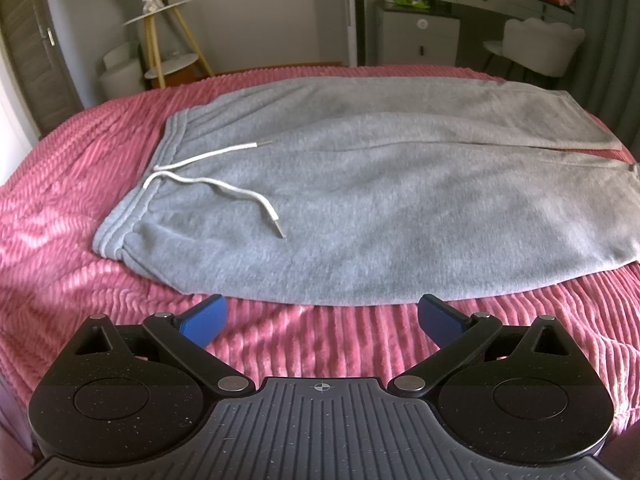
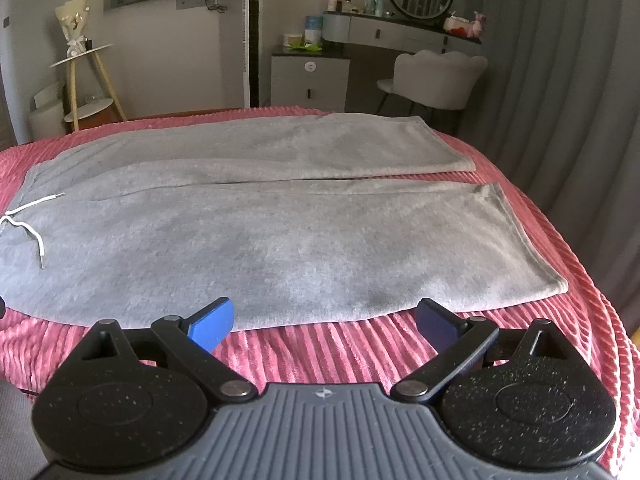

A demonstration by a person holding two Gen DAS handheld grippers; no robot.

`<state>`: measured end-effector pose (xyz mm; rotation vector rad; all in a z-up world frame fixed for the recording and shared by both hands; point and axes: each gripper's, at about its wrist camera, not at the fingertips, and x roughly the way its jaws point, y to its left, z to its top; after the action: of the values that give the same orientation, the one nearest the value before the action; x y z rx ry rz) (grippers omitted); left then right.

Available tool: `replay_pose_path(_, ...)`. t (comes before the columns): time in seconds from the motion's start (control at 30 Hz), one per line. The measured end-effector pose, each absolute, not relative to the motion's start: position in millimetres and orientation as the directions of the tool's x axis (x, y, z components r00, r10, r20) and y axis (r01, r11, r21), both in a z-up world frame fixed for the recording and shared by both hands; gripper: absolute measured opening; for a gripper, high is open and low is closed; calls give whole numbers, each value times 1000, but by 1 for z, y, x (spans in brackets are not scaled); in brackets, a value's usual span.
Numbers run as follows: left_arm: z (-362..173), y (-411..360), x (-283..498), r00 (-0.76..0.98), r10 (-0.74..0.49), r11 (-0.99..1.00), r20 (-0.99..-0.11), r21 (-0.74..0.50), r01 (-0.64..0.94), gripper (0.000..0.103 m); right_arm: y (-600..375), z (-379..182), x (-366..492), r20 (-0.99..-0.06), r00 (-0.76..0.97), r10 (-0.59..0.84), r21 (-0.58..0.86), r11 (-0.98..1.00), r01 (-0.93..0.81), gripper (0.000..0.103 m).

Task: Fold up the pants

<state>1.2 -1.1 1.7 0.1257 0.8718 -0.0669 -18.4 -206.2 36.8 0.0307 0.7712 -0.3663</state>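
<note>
pink bedspread (image 1: 60, 240) | pants (image 1: 360, 200) flat, beyond both fingers | left gripper (image 1: 322, 316), right gripper (image 2: 325, 322) wide, empty

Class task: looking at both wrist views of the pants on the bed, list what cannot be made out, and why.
- Left wrist view: the leg hems run off the right edge of the pants.
- Right wrist view: the waistband is cut off at the left edge; only part of the drawstring shows.
- Both views: the bottles on the dresser are too small to identify.

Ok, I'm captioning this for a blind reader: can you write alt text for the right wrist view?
Grey sweatpants lie flat and unfolded on a pink ribbed bedspread, legs side by side with hems to the right and the white drawstring at the left. The right gripper is open and empty at the near edge. Behind are a vanity desk and chair.
</note>
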Motion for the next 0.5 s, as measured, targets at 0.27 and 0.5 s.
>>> replay_pose_path(0.27,3,-2,-1,641,-9,991,-768,80,111,103,-208,36,-17,-690,653,-310,-105,937,334,98)
replay_pose_path(0.5,3,-2,-1,639,-13,991,-769,77,113,103,-209,37,-17,-691,654,-309,-100,937,336,98)
